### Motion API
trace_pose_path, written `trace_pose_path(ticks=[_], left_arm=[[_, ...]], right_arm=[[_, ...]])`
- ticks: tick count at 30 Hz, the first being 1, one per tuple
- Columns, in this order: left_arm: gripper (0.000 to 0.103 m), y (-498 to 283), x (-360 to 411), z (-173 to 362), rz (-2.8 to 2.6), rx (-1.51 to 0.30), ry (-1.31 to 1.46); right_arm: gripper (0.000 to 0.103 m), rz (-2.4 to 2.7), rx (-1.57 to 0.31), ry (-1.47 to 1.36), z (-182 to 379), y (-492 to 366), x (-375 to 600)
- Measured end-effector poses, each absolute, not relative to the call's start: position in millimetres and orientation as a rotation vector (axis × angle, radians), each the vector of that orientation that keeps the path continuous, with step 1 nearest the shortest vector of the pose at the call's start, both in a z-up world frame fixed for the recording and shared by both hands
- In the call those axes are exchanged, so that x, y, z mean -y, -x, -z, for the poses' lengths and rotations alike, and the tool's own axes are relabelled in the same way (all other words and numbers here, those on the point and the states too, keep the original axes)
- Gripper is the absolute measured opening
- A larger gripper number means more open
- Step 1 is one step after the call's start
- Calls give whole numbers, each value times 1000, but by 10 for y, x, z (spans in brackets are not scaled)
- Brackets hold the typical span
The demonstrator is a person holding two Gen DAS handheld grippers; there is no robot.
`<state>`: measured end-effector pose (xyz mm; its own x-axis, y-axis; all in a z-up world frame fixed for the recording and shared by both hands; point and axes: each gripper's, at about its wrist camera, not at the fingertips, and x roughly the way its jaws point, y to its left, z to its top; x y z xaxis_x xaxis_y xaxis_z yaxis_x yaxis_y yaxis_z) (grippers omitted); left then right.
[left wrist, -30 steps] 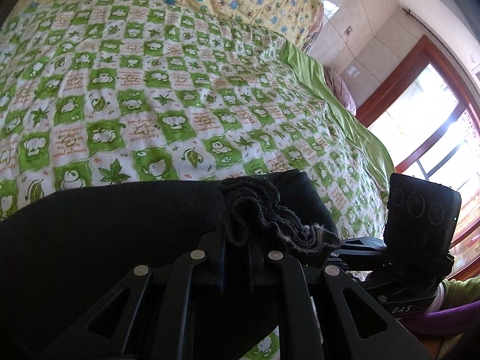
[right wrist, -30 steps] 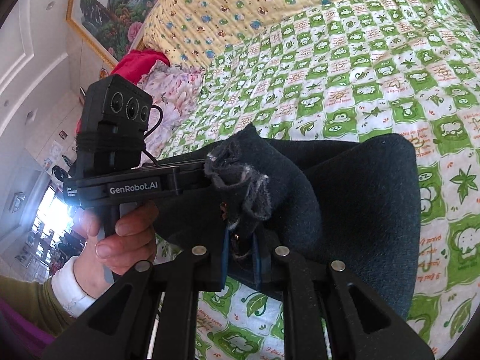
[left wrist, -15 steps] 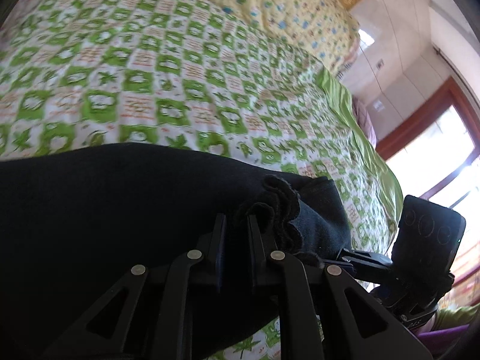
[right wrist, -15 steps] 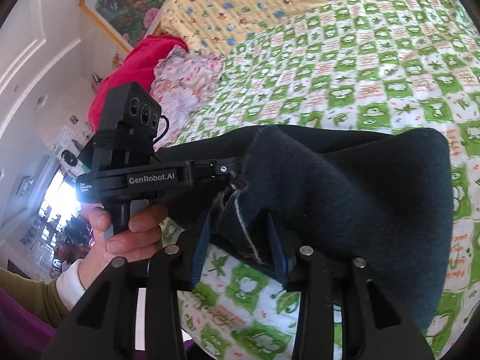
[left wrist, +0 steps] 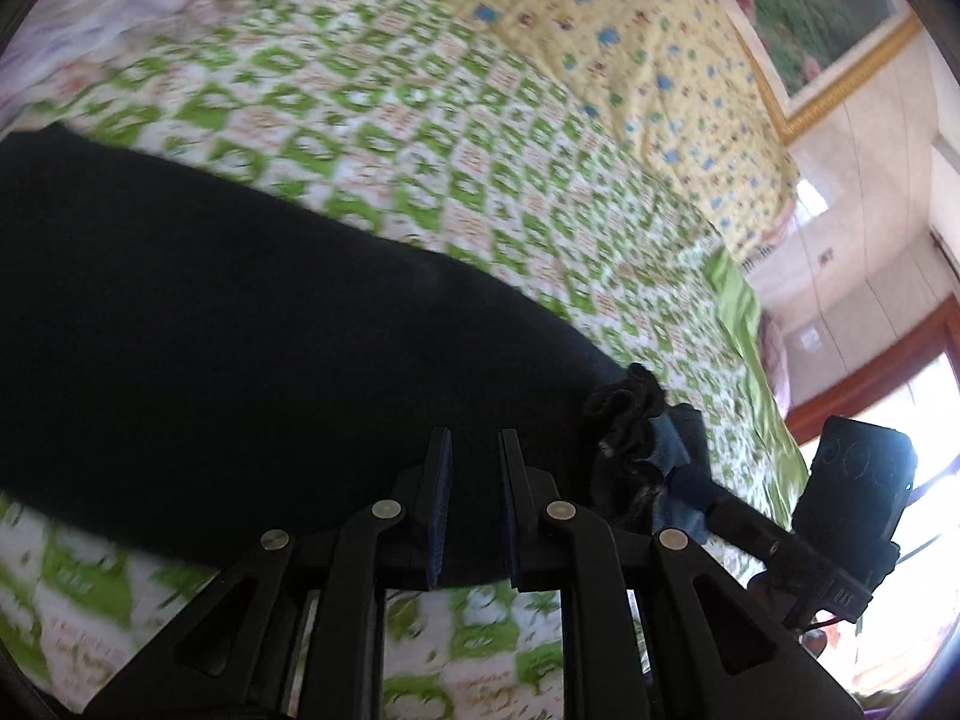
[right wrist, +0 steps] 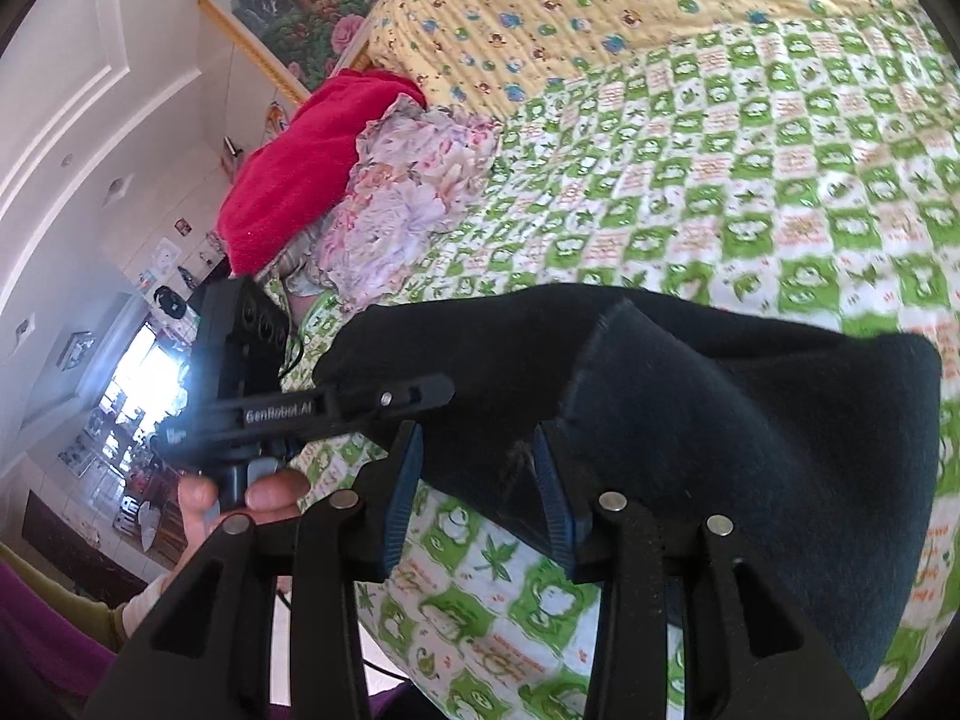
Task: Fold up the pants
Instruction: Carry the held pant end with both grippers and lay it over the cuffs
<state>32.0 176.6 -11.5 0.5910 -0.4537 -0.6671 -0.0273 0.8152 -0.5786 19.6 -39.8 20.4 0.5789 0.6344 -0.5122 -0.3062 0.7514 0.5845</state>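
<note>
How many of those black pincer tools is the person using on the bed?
2. The right gripper straddles the edge of the dark pants; the left gripper reaches in from the left, jaws opening over the cloth.

Home bedroom, quilted bed (right wrist: 780, 180), pillows (right wrist: 408, 204), framed painting (right wrist: 288, 0)

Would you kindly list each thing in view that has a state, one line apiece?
pants: dark, lying folded over on the bedspread
left gripper: jaws opening, narrow gap, fabric between them
right gripper: jaws apart, pads not pressing the pants
bedspread: spread over the bed
</note>
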Motion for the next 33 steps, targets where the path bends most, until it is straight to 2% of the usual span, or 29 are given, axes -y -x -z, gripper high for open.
trace_pose_path(ticks=[17,20,25,33], left_arm=[[21,438,-2484,50,-20,-817,720],[32,503,-2598,66,-46,-806,741],[32,602,-2806,112,-104,-793,776],[42,646,-3036,199,-165,-771,834]], right_arm=[[40,-708,-854,-279,-320,-754,-236],[46,-727,-867,-236,-336,-850,-371],[47,-756,-885,-180,-360,-1005,-577],[47,-790,-913,-102,-396,-1353,-904]])
